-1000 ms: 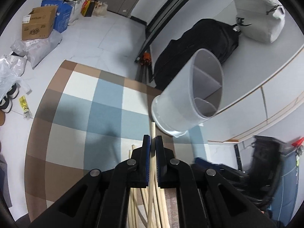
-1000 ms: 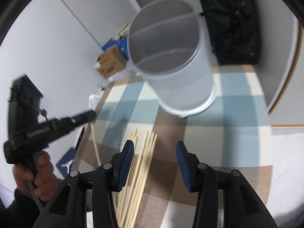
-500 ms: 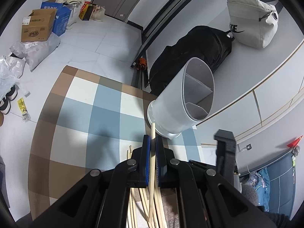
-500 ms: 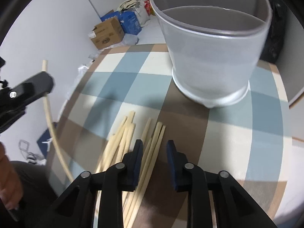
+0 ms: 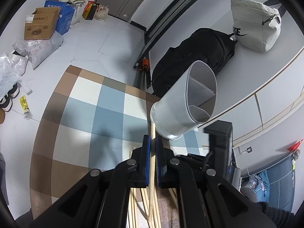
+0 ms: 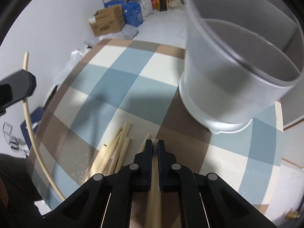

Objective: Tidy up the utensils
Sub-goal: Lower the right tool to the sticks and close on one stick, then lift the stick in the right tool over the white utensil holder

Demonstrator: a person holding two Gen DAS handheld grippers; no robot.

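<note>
A white divided utensil holder stands on the checked tablecloth. My left gripper is shut on one pale wooden chopstick, held above the table; its tip reaches toward the holder's base. In the right wrist view that chopstick shows at the left with the left gripper on it. My right gripper is shut on another chopstick at the table surface. Several loose chopsticks lie beside it.
The round table's edge curves close by on the left. On the floor beyond are cardboard boxes, plastic bags and shoes. A black backpack and a beige bag lie near the wall.
My right gripper dropped onto the chopstick pile and shut on one stick. The left gripper kept its chopstick and barely moved.
</note>
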